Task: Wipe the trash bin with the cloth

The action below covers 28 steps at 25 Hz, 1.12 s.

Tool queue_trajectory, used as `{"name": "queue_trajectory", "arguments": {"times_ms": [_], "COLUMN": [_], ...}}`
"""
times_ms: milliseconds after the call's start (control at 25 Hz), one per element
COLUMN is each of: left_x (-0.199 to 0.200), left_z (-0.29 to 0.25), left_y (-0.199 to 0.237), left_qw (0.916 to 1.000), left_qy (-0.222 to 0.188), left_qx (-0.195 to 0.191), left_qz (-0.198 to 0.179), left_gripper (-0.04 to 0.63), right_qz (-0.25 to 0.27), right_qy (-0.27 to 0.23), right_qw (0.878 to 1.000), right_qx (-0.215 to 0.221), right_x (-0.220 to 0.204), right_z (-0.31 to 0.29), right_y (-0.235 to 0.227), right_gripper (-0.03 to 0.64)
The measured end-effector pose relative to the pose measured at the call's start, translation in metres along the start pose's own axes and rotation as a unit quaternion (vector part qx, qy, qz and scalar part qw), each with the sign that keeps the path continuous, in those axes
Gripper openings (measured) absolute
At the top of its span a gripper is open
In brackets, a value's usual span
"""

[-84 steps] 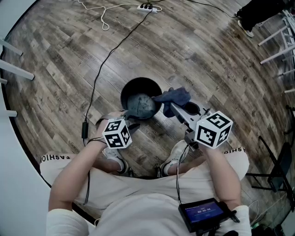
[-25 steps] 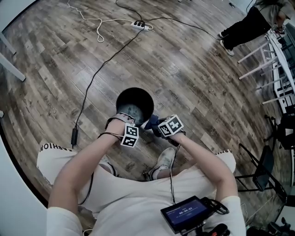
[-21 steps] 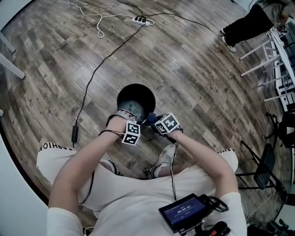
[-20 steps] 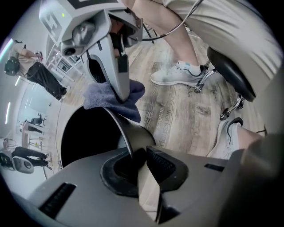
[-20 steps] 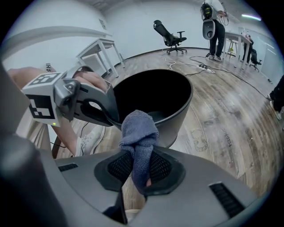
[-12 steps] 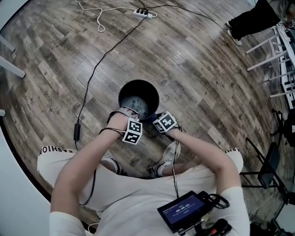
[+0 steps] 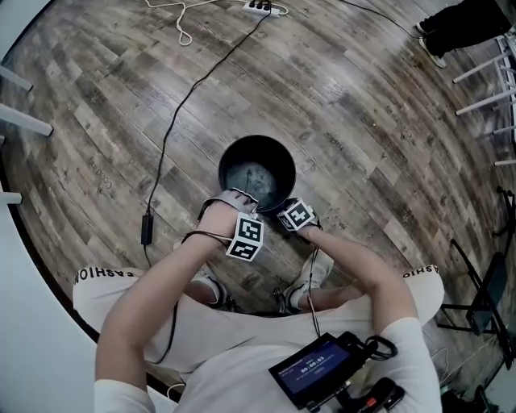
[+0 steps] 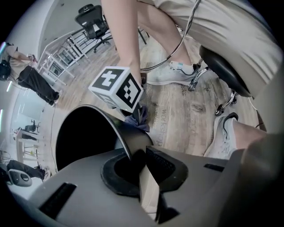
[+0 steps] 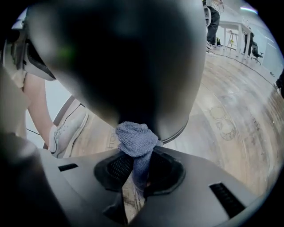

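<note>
We find the trash bin (image 7: 282,153) upright on the wooden floor (image 7: 363,105). The left tongs (image 8: 140,157) straddle its near rim; their jaws have just been closing and now clamp that rim. The right tongs (image 9: 135,166) are clamped on the blue cloth (image 9: 135,137), whose bunched end lies against the bin's outer wall. From above, the marker cubes (image 7: 246,238) and the hands hide the cloth. A black cable (image 7: 173,129) runs past the bin to a power strip (image 7: 264,8) beyond it. The person's shoes (image 7: 318,270) stand near the bin.
</note>
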<state>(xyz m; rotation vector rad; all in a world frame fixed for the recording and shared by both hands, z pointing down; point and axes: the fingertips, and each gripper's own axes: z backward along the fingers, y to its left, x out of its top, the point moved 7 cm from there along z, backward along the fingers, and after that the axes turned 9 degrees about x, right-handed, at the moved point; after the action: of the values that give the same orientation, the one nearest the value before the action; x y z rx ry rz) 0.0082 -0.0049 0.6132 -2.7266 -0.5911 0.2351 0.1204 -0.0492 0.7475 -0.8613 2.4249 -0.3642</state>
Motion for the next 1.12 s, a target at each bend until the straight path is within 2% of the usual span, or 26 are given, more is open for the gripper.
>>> {"name": "queue_trajectory", "arguments": {"times_ms": [240, 360, 480, 640, 720, 760, 840, 1000, 1120], "left_x": [0.003, 0.004, 0.007, 0.006, 0.007, 0.007, 0.004, -0.008, -0.024], "left_z": [-0.003, -0.004, -0.007, -0.011, -0.011, -0.01, -0.007, 0.003, 0.006], "left_y": [0.002, 0.004, 0.001, 0.009, 0.007, 0.006, 0.006, 0.016, 0.016], "left_qw": [0.9999, 0.9996, 0.9991, 0.9979, 0.9971, 0.9972, 0.9977, 0.9972, 0.9974], "left_qy": [0.005, 0.01, 0.021, 0.022, 0.012, 0.012, 0.015, 0.009, 0.016], "left_qx": [0.002, 0.001, -0.004, -0.001, -0.003, -0.004, -0.001, 0.016, 0.002], "left_qz": [0.012, 0.025, 0.037, 0.06, 0.074, 0.074, 0.066, 0.073, 0.07], "left_gripper": [0.054, 0.054, 0.054, 0.059, 0.094, 0.135, 0.168, 0.205, 0.209], "right_qz": [-0.054, -0.086, -0.099, -0.095, -0.092, -0.091, -0.089, -0.094, -0.108], "right_qy": [0.003, -0.016, -0.003, 0.016, 0.019, 0.014, -0.002, -0.046, -0.076], "right_qw": [0.998, 0.996, 0.995, 0.995, 0.995, 0.996, 0.996, 0.994, 0.991], "right_qx": [-0.014, -0.01, -0.015, -0.02, -0.016, -0.012, -0.003, 0.019, 0.035], "right_x": [-0.02, -0.021, -0.025, -0.018, -0.018, -0.016, -0.01, 0.01, 0.028], "right_z": [-0.031, -0.028, -0.017, 0.027, 0.052, 0.066, 0.092, 0.135, 0.158], "right_y": [-0.022, -0.023, -0.016, -0.002, 0.014, 0.022, 0.037, 0.063, 0.077], "right_gripper": [0.077, 0.077, 0.077, 0.077, 0.077, 0.077, 0.077, 0.077, 0.077]}}
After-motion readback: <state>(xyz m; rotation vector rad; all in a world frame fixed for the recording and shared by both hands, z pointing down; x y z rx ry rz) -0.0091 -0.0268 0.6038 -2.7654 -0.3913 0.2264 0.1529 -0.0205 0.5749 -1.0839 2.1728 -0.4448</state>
